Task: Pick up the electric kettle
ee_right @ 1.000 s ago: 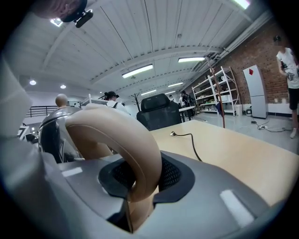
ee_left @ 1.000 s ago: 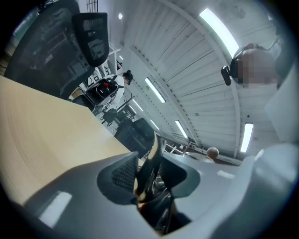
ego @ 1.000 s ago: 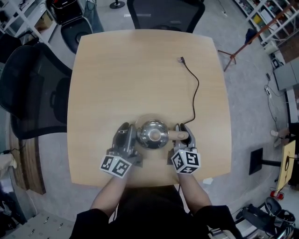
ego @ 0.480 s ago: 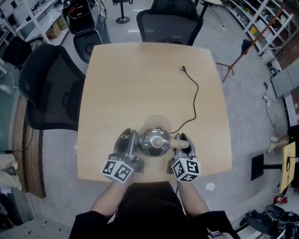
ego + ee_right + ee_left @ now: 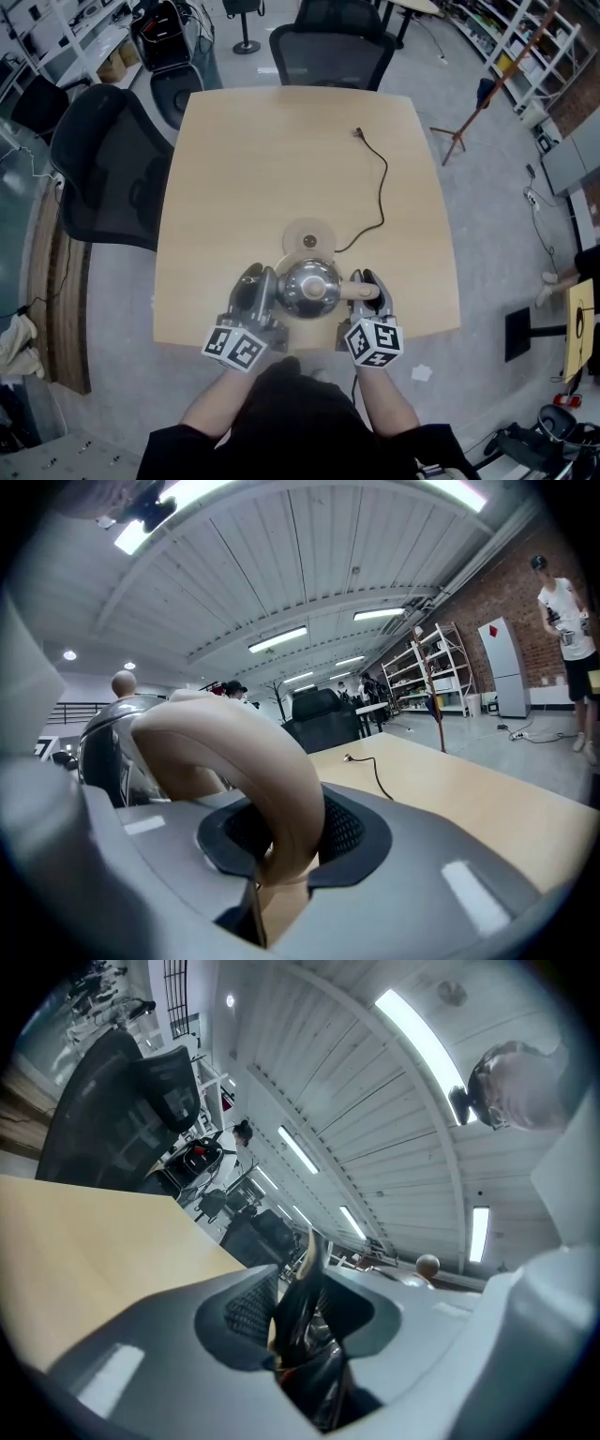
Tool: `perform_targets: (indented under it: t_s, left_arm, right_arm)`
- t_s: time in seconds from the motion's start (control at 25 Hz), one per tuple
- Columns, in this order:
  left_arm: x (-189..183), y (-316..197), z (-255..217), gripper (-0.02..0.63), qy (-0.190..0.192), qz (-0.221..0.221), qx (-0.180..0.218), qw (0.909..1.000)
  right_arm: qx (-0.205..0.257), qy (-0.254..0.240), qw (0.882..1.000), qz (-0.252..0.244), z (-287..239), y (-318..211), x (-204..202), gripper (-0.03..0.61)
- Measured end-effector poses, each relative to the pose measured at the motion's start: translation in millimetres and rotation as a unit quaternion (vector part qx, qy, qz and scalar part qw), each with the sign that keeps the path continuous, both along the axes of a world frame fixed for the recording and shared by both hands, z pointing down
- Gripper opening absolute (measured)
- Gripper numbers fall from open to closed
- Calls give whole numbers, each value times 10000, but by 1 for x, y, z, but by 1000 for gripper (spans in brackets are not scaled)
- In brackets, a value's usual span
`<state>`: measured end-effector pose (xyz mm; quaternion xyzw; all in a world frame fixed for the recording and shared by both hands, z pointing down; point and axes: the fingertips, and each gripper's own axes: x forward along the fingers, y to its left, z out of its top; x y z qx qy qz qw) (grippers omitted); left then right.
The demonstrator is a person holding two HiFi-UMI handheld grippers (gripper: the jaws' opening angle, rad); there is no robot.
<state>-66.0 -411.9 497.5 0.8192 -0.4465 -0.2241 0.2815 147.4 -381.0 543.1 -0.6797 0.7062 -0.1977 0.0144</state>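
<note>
right gripper (image 5: 286, 846) is clenched on the kettle's beige loop handle (image 5: 246, 761), which passes between its ribbed pads. left gripper (image 5: 298, 1321) is clamped on a narrow dark part on the kettle's opposite side; i cannot tell which part it is. the steel kettle (image 5: 311, 287) hangs between the two grippers, held at both ends.

the near edge of the wooden table (image 5: 281, 159) runs just behind both grippers, beneath their marker cubes. the table's left edge is near the left gripper's outer side, and the right edge near the right gripper's. ahead of the grippers, just past the kettle, a round base (image 5: 309, 236) lies flat. its cord (image 5: 382, 187) curls away ahead of the right gripper, and beyond that is open tabletop. one black office chair (image 5: 108, 178) stands off the left edge and another (image 5: 333, 52) off the far edge.

the kettle is upright, lid up. its long axis runs side to side, parallel to the near edge, handle pointing at the right gripper.
</note>
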Motion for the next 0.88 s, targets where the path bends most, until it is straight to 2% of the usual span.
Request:
perform_targets:
  t_s: [0.2,0.52,0.88]
  left_arm:
    - [-5,28,-11,112,-54,-141,131,9998]
    - [20,81,-33,110,-78,-258,442,9987]
    - [25,126,-56,109,-3,-495,703,9963]
  right_arm:
    - [141,55,9996,-244,-10,21,-5,83]
    - [292,120,9984,-473,-27,73,17,83]
    - [655,239,9951,-703,-53,107,23,83]
